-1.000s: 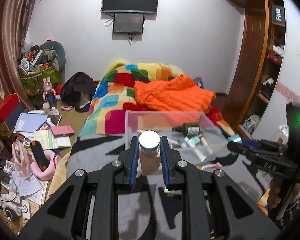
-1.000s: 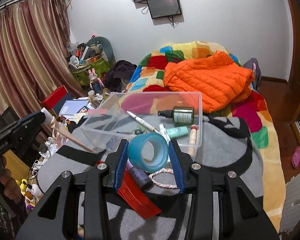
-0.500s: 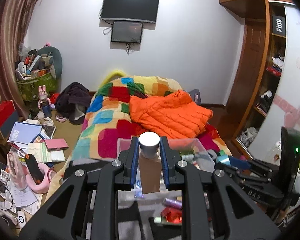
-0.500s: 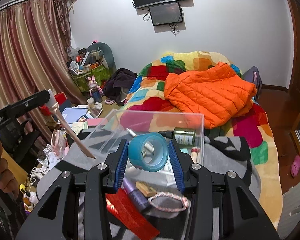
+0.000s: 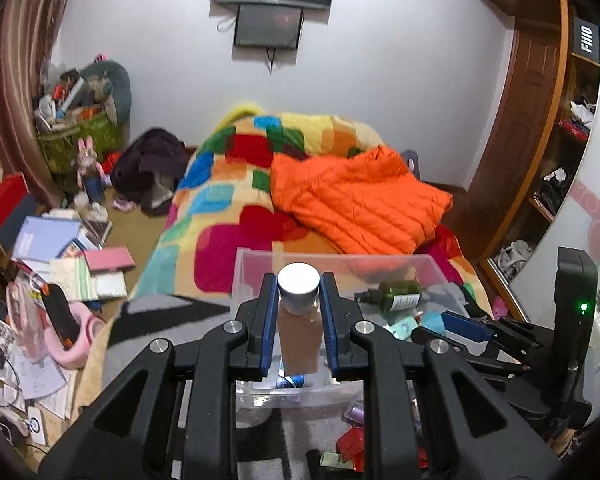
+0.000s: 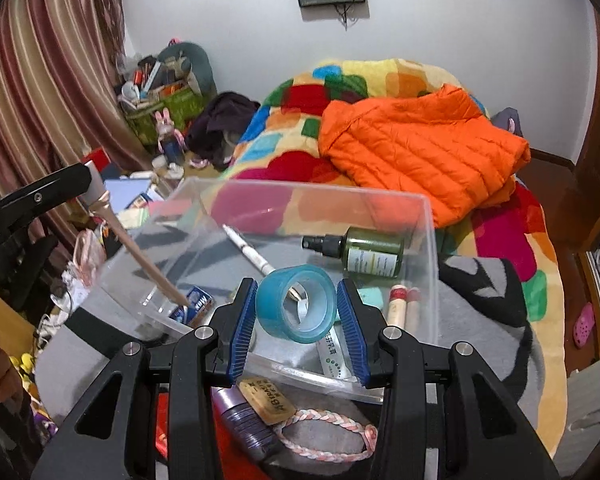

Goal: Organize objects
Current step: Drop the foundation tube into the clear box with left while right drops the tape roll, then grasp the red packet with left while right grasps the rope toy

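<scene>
My left gripper (image 5: 299, 285) is shut on a brown tube with a silver cap (image 5: 300, 336), gripped near the cap. In the right wrist view the tube (image 6: 140, 252) slants down, its lower end inside the clear plastic bin (image 6: 430, 248) by the left wall. My right gripper (image 6: 296, 286) is shut on a blue tape roll (image 6: 276, 304), held over the bin's near side. The bin (image 5: 340, 258) stands on a grey blanket on the bed. It holds a green spray bottle (image 6: 374, 250), a white pen (image 6: 248, 250) and small tubes (image 6: 400, 304).
In front of the bin lie a purple bottle (image 6: 244, 420), a wooden tag (image 6: 266, 396), a braided cord (image 6: 328, 420) and a red packet (image 5: 350, 446). An orange jacket (image 6: 420, 152) lies on the patchwork quilt beyond. Books and clutter cover the floor at left (image 5: 60, 248).
Both grippers have moved forward and a little down towards the bin, each keeping its grip. The tube and tape roll now hang over the bin's inside instead of before it.
</scene>
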The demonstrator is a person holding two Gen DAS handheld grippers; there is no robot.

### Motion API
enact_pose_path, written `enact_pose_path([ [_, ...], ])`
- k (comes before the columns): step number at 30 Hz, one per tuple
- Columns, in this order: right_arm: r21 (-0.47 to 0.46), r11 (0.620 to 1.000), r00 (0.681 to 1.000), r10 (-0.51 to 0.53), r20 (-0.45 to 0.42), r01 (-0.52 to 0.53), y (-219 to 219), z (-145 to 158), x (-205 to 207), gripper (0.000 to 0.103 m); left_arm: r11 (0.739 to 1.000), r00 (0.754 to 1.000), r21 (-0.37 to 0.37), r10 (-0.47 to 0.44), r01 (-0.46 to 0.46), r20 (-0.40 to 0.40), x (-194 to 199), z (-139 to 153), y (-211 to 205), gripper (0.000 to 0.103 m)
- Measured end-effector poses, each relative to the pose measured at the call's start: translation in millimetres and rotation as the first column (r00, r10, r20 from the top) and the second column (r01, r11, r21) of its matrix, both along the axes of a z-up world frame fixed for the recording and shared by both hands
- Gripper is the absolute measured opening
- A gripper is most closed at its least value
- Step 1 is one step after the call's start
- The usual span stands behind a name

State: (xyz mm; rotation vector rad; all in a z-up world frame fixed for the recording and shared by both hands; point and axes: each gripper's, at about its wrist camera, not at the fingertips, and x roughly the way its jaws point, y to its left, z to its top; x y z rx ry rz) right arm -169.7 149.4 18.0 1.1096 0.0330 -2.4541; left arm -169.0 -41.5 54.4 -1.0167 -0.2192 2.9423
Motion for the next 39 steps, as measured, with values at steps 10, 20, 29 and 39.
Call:
enact_pose_path([
  [10,-0.021,0.999,0.997,0.036,0.073,-0.034,-4,-10,-5,0.041,0.999,0.999,0.023,-0.031,0.031,0.033,2,-7,0,0.034],
  [20,0.003,1.000,1.000,0.016,-0.008,-0.016,8,8,22,0.051,0.996,0.996,-0.030,-0.082,0.083,0.022,37,-13,17,0.060],
  [29,0.029,1.000,1.000,0.004,0.008,-0.004,37,-6,58,0.051,0.986,0.984,-0.081,-0.140,0.149,0.106,67,-49,39,0.067],
  [39,0.111,0.993,0.997,-0.047,0.061,0.040,59,-40,73,0.053,0.987,0.969,-0.021,-0.155,0.162,0.193,92,-78,39,0.074],
])
